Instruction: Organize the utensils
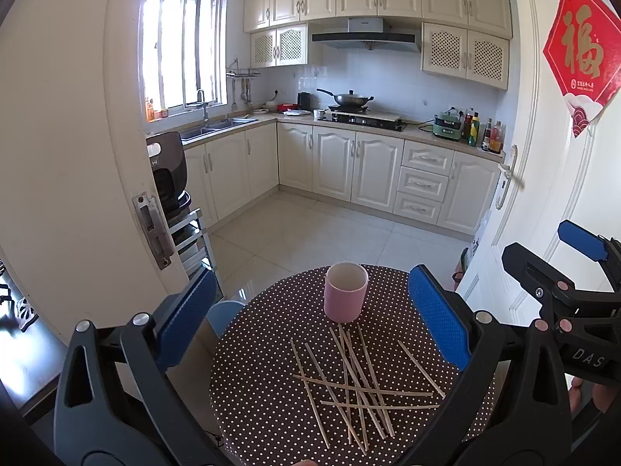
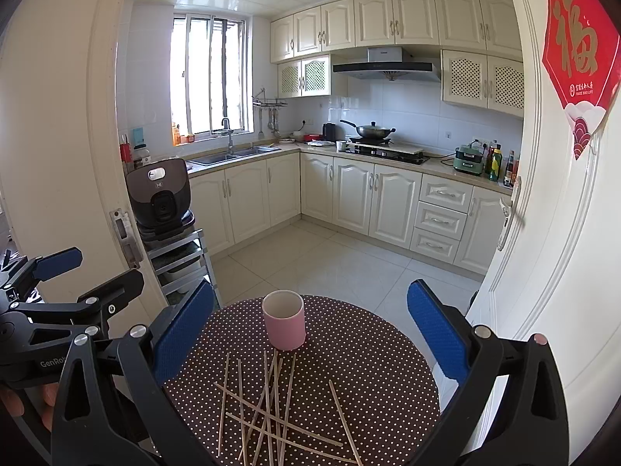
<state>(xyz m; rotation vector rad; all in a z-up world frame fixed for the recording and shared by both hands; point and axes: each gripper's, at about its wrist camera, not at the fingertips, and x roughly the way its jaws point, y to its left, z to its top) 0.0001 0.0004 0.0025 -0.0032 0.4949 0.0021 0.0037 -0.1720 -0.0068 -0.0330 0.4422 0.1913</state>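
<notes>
Brown cloth with white polka dots covers the small round table [image 1: 271,400] that fills the lower centre of both wrist views; on it stands an upright pink cylindrical ceramic cup with a white inside [image 1: 345,292], toward the far edge of the table, and nearer the camera lies a loose pile of thin pale wooden chopsticks [image 1: 357,384], crossing one another at many angles, the far tips of a few lying just beside the cup's base; one stick [image 1: 421,369] lies a little apart at the right of the pile in the left wrist view; the left gripper [image 1: 310,310], black-framed with blue ribbed pads, hangs above the table with its fingers spread wide to the lower left and lower right of the frame, nothing between them; the right gripper [image 2: 310,328] is likewise wide open and empty, its blue pads flanking the cup and the sticks in its own view; each gripper shows at the side edge of the other's view, with fingers of a hand [image 2: 23,404] wrapped on the handle at the lower left of the right wrist view; behind the table a kitchen with cream cabinets [image 1: 372,171] opens through a white door frame.
</notes>
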